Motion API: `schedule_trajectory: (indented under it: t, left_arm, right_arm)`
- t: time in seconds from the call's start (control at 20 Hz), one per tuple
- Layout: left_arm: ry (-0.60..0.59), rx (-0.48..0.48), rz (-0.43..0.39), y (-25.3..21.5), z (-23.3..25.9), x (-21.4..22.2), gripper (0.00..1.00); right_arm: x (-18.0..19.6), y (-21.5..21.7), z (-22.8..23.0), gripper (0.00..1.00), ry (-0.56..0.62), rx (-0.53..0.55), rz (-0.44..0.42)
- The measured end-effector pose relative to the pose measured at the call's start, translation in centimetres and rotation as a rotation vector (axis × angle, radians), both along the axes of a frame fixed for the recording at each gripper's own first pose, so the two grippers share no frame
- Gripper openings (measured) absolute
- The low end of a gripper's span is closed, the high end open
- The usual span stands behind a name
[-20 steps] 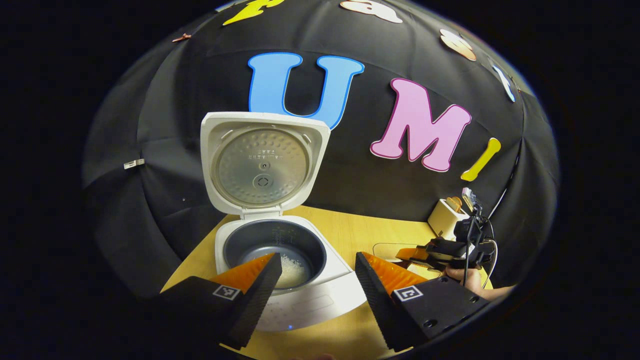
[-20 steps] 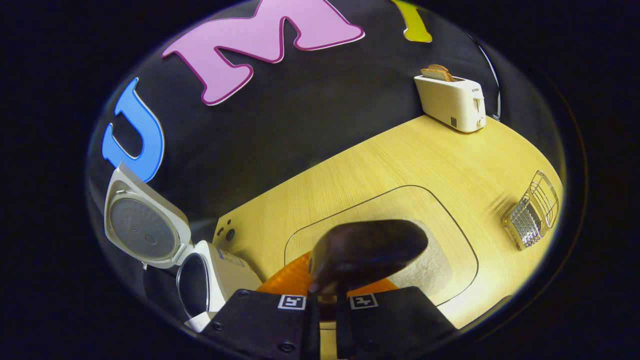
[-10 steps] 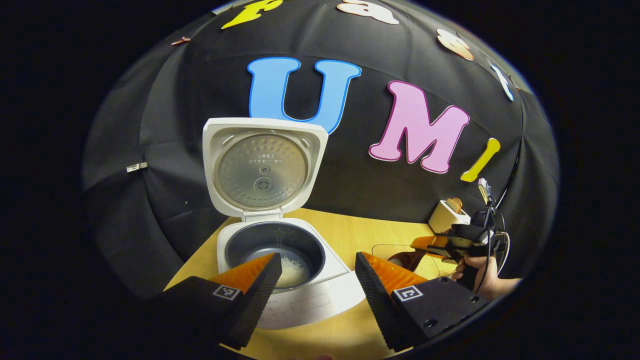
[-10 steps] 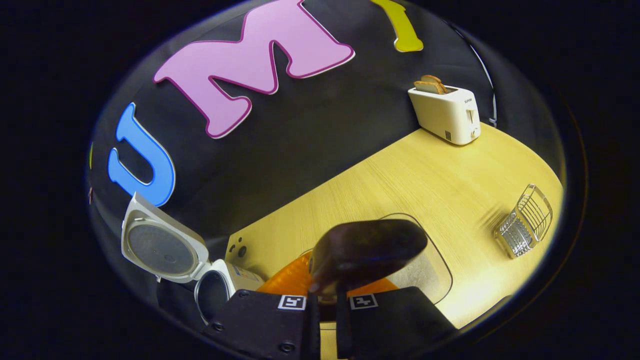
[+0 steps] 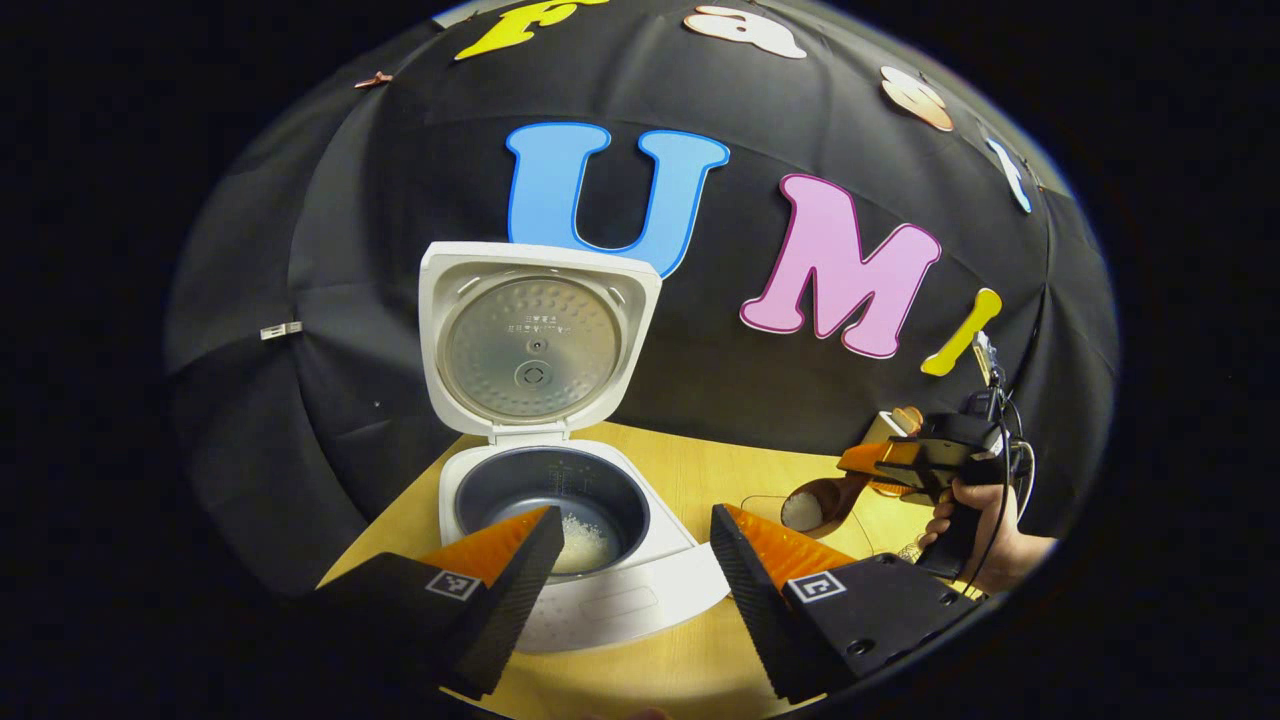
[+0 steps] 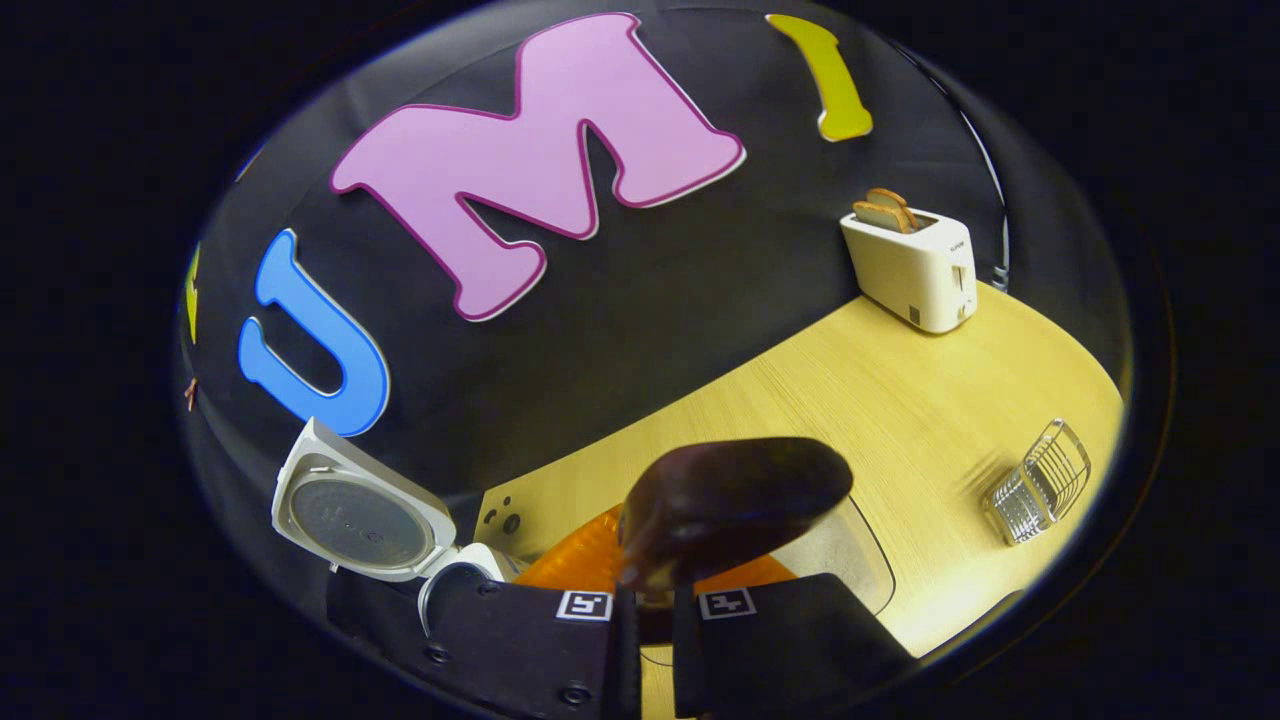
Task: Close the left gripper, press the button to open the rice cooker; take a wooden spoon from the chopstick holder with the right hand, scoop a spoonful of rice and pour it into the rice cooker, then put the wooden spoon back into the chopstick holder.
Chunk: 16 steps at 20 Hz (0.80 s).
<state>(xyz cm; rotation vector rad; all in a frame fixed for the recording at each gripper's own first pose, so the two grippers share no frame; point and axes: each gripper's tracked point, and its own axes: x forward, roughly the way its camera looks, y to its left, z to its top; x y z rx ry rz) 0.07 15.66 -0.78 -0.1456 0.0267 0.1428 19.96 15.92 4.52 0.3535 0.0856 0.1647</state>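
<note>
The white rice cooker (image 5: 610, 600) stands with its lid (image 5: 540, 345) up, and a little rice (image 5: 585, 545) lies in the dark inner pot. My left gripper (image 5: 630, 560) hovers open just in front of it, holding nothing. To the right, a hand holds my right gripper (image 5: 880, 460) above the table, shut on the handle of the wooden spoon (image 5: 815, 505), whose bowl carries white rice. In the right gripper view, the spoon's dark bowl (image 6: 735, 500) sticks out beyond my right gripper (image 6: 655, 590). The wire chopstick holder (image 6: 1040, 485) stands at the right.
A white toaster (image 6: 915, 265) with bread slices stands at the table's far corner. A shallow clear tray of rice (image 6: 850, 550) lies under the spoon. The cooker's lid (image 6: 360, 510) shows at the lower left. The wooden table (image 6: 900, 400) lies between toaster and holder.
My right gripper has risen from the rice tray with the spoon, which now carries rice above the table. The left gripper has stayed open in front of the cooker.
</note>
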Motion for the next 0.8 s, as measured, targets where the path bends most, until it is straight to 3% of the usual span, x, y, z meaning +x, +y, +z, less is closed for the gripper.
schedule_trajectory:
  t: [0.4,0.8]
  left_arm:
    - [-0.021,-0.051,0.050,2.2,-0.2,-1.5,0.95]
    - [-0.036,-0.056,0.123,5.7,-0.3,-3.8,0.95]
  right_arm:
    - [-1.9,5.4,3.8,0.17,-0.038,-0.010,0.112]
    - [-3.0,12.9,4.5,0.17,-0.041,-0.039,0.231]
